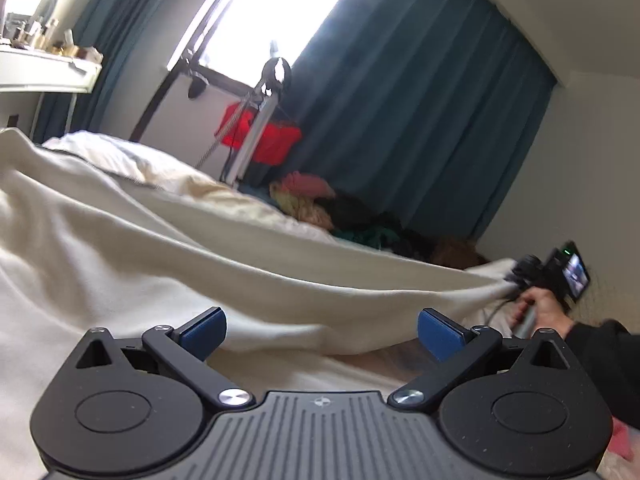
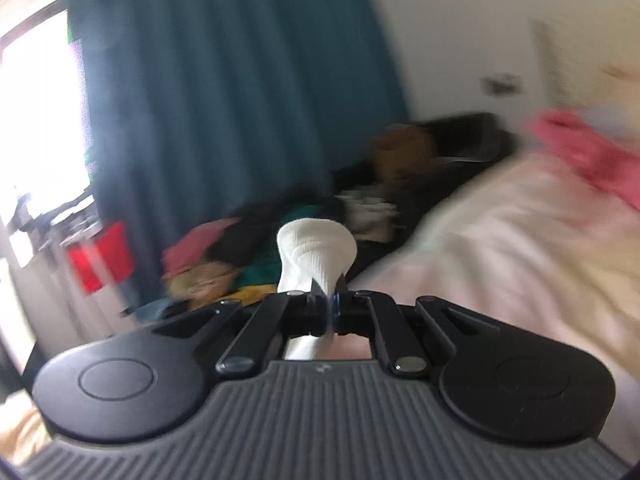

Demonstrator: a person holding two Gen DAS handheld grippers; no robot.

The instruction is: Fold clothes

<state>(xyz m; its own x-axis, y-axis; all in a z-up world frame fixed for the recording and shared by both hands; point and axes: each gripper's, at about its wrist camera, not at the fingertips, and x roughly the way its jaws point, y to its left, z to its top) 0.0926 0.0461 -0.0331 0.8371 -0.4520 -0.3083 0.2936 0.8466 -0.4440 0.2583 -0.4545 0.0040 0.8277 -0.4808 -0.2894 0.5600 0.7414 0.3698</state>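
We hold the left hand-held gripper (image 1: 322,334) with its jaws spread wide and nothing between them, just above the cream garment (image 1: 168,264) spread over the bed (image 2: 500,240). The right hand-held gripper (image 2: 330,314) is clamped tight on a bunched corner of that garment — the white fabric pokes out past its fingertips — pulling one edge taut across the left view, near the clothes pile (image 1: 360,220).
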